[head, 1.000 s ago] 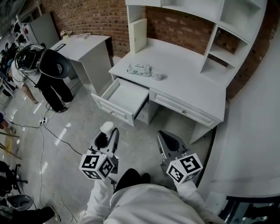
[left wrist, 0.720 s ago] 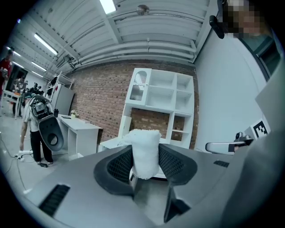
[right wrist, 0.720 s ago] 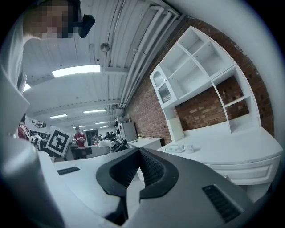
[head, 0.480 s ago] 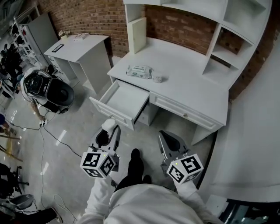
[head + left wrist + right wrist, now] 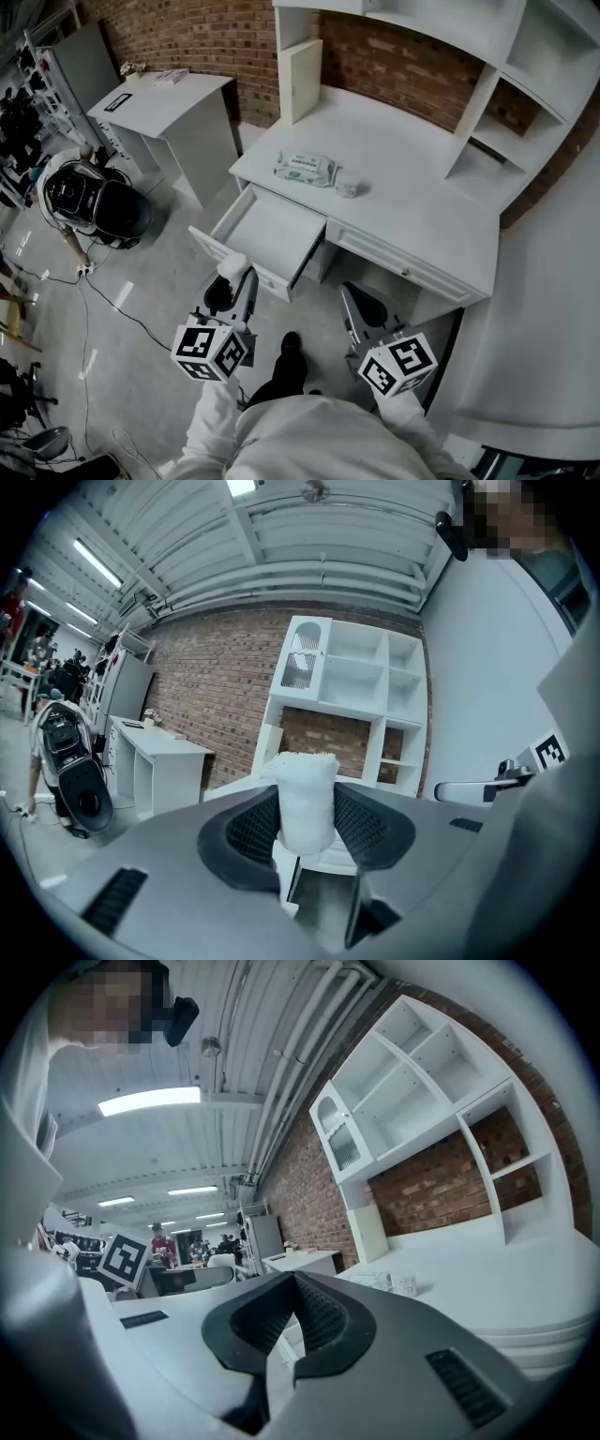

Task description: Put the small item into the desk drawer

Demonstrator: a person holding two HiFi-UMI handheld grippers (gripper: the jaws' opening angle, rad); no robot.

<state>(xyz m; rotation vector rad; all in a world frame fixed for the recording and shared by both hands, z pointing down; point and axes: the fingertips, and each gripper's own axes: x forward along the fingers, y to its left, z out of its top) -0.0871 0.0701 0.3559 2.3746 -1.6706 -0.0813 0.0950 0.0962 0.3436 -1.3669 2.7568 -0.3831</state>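
Left gripper [image 5: 228,292] is clamped on the white item [image 5: 307,794] just short of the open drawer [image 5: 272,230], right gripper [image 5: 361,305] closed and empty; risk: the soft item, pinched low, could slip or be released early onto the floor [image 5: 141,272], or the jaws could strike the drawer front.

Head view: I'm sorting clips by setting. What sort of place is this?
Likely a staged furniture corner in a big workshop or lab hall: white desk against a brick wall, loose cable across the floor.
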